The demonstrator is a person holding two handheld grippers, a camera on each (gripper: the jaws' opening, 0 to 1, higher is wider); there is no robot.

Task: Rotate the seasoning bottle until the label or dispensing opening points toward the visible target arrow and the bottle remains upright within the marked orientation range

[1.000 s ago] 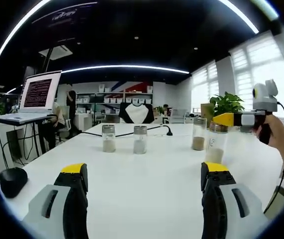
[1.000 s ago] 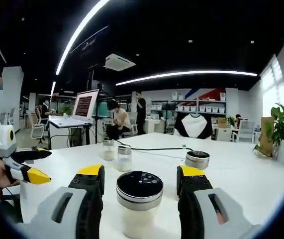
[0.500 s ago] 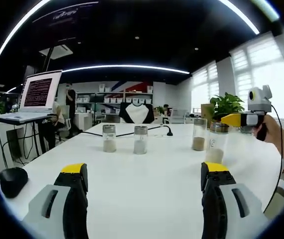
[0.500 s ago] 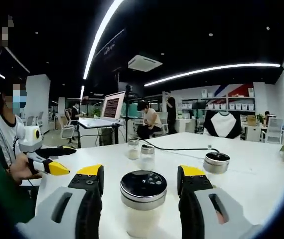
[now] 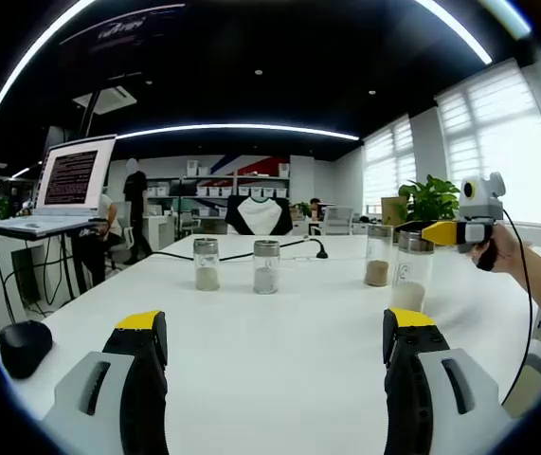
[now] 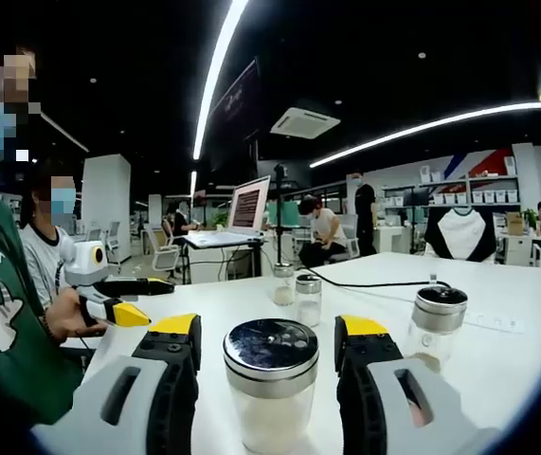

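- Right gripper view has the seasoning bottle (image 6: 271, 384) dead centre: glass jar, pale powder inside, shiny metal cap with a dark top, standing upright on the white counter (image 6: 497, 355).
- It sits right between the yellow-tipped jaws of the right hand-held gripper (image 6: 265, 343). The jaws stand apart with a gap on each side of the cap, so not clamped on it as far as I can see.
- Left gripper view shows the same bottle (image 5: 411, 272) over at the right side of the counter (image 5: 270, 351), upright, with the right hand-held gripper (image 5: 420, 228) up at cap height. Can't tell from this side if it's touching.
- Just beside it stands a second jar (image 5: 378, 256) with brownish powder. In the right gripper view that one (image 6: 435, 326) is off to the right.
- Farther across are two more small jars, one (image 5: 207, 264) on the left and one (image 5: 266, 266) next to it, near each other and well apart from the first pair.
- Left hand-held gripper (image 5: 270, 332) has its jaws wide apart over bare counter, holding nothing. In the right gripper view it (image 6: 142, 300) hangs off the left edge, gripped by a hand (image 6: 71, 318).
- Laptop (image 5: 66, 185) on a stand at the left, black mouse (image 5: 24, 343) below it, and a black cable (image 5: 242, 252) running along the far side of the counter.
- Potted plant (image 5: 431, 199) behind the bottle.
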